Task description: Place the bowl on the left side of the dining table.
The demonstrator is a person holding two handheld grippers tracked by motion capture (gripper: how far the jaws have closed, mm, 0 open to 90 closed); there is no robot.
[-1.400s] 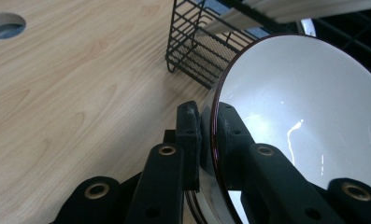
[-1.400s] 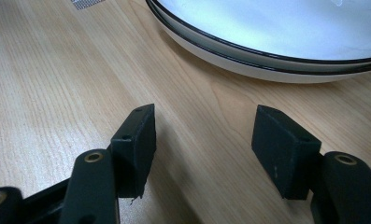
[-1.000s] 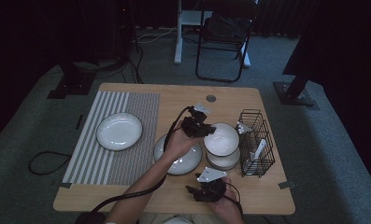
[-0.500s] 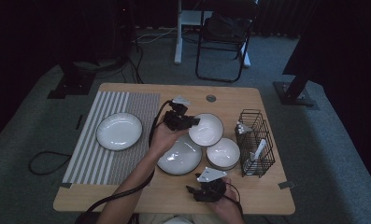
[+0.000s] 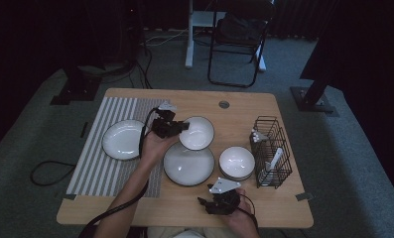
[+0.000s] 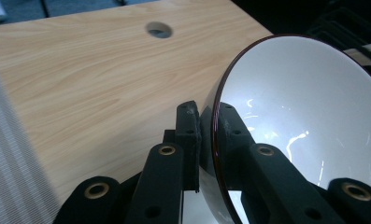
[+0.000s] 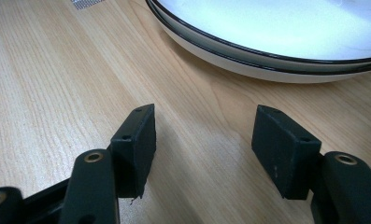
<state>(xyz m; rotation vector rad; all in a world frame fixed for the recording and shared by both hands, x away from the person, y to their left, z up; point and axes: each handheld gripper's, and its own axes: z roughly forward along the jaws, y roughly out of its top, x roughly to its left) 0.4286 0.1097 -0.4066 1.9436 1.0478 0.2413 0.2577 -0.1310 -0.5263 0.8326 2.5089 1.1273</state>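
At table centre, a white bowl (image 5: 196,132) is pinched by its rim in the left gripper (image 5: 183,127) and carried toward the placemat (image 5: 93,163) at nine o'clock, not yet set down; the right gripper (image 7: 204,123) is rested open-jawed at six o'clock.

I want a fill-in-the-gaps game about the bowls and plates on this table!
The left gripper is shut on the rim of a white ____.
The right gripper rests with its fingers ____.
One white plate lies on the ____ placemat.
The black wire basket stands at the table's ____ side.

Missing words: bowl; open; striped; right
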